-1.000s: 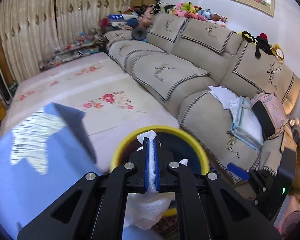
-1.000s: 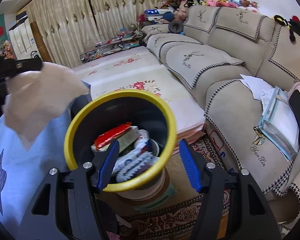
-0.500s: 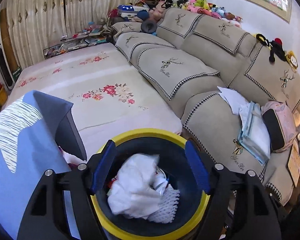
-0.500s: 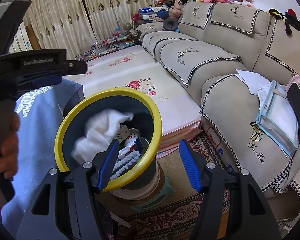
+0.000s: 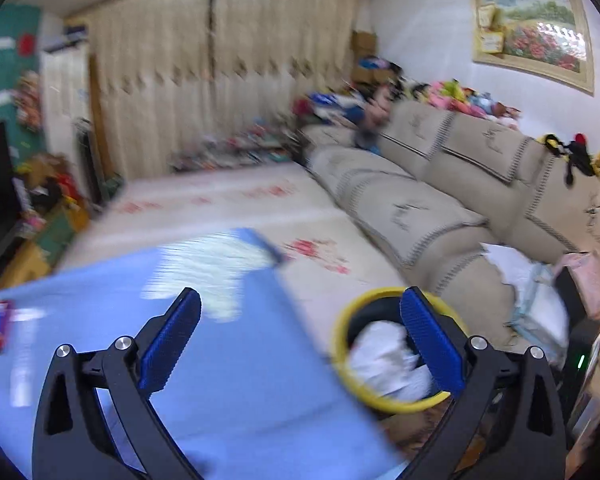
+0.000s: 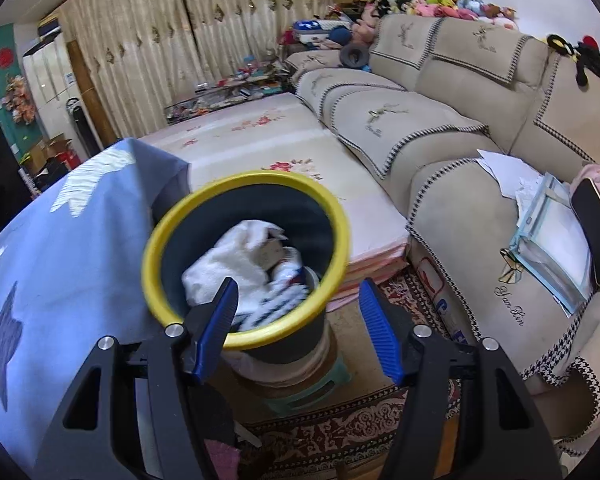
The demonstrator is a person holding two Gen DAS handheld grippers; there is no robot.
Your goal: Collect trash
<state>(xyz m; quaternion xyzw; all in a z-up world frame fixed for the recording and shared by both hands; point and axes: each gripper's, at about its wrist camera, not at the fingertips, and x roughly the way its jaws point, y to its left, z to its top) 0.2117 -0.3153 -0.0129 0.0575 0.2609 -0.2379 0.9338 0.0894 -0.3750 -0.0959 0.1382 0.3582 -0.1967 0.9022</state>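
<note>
- left gripper point(image 5: 300, 320) has just been opening; jaws wide, nothing between them
- right gripper point(image 6: 300, 316) open over the bin point(image 6: 152, 256), holding nothing
- white tissue point(image 6: 228, 260) lies inside the bin, beside the blue cloth point(image 6: 60, 248)

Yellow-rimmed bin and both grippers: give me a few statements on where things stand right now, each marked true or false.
1. The left gripper holds a tissue. False: its jaws have just been opening, nothing between them.
2. White crumpled tissue lies in the yellow-rimmed bin. True.
3. The right gripper is shut on the bin's rim. False: it is open, gripping nothing.
4. The bin stands beside the blue star cloth. True.
5. The sofa is bare. False: papers lie on it.
</note>
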